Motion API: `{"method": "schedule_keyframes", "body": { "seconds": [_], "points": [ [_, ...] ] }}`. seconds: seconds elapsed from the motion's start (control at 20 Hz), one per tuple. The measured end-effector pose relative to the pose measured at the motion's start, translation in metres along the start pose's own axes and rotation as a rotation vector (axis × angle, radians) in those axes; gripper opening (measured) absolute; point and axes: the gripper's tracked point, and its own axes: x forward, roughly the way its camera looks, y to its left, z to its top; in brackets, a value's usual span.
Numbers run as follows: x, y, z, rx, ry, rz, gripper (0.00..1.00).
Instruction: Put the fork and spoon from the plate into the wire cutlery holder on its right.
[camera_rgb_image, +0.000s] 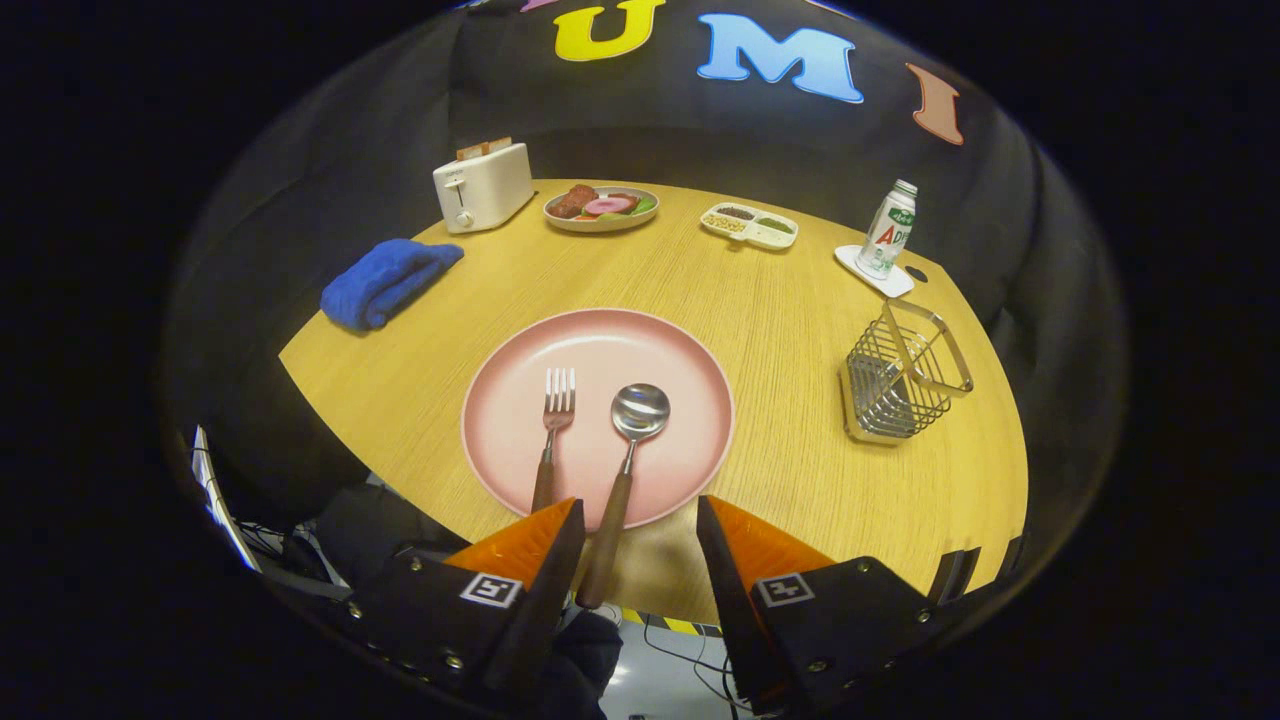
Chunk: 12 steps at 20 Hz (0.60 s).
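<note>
Spread wide and empty, gripper (640, 530) fingers frame the spoon (628, 455) handle low in frame, lined up to pinch it off the plate (690, 350).

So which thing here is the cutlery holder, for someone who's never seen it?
Start at the pink plate on the wooden table, just beyond the open gripper. To the plate's right stands the wire cutlery holder: a square metal basket, see-through, unlike the milk bottle behind it.

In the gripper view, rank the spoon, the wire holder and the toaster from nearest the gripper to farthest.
The gripper is open.
1. Spoon: on the plate, handle between the jaws.
2. Wire holder: beyond, to the plate's right.
3. Toaster: far edge, left.
</note>
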Motion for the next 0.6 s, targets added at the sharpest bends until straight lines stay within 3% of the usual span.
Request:
{"method": "schedule_keyframes", "body": {
  "seconds": [0.2,0.25,0.35,0.6],
  "points": [
    [0.006,0.002,-0.015,0.004,0.062,0.006,0.67],
    [0.010,0.003,-0.017,0.007,0.073,0.011,0.54],
    [0.014,0.004,-0.022,0.012,0.098,0.021,0.43],
    [0.017,0.010,-0.023,0.011,0.127,0.051,0.43]
  ]
}}
